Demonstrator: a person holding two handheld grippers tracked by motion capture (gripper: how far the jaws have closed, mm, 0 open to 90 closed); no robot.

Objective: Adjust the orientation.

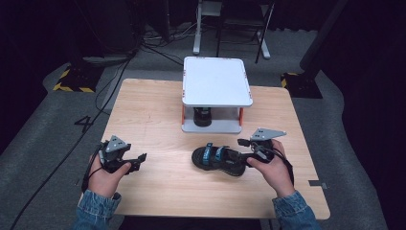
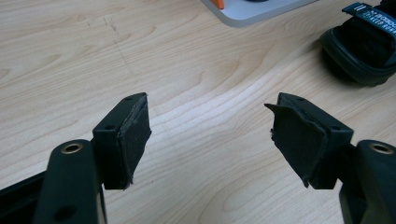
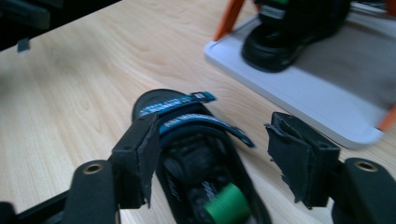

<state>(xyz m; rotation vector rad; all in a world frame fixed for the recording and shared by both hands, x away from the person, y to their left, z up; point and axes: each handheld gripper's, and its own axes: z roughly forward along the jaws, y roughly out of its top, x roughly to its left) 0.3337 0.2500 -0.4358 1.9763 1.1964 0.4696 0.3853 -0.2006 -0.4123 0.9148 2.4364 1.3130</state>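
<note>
Black sandal with blue straps (image 1: 219,159) lies flat on the surface (image 1: 158,120), right of centre, in front of the white two-tier rack (image 1: 216,80). Second sandal (image 1: 202,116) sits on the rack's lower shelf.

Right gripper (image 1: 245,149) is at the sandal's heel end, jaws apart. In the right gripper view the jaws straddle the heel, the left pad (image 3: 145,154) over the sandal's edge, the right pad off to the side above bare wood; can't tell if either touches. Not clamped. A green round part (image 3: 226,204) shows low between the jaws, over the footbed.

Left gripper (image 1: 140,159) is well apart from the sandal, over bare wood, jaws apart and empty. The sandal's toe (image 2: 362,51) sits at the upper right of its view.

Key relation: the sandal's long axis runs roughly left-right across the surface, toe toward the left gripper, heel toward the right. Right hand (image 1: 274,167) is much nearer and lined up along that axis, so my read is a heel-end grab by the right gripper.
</note>
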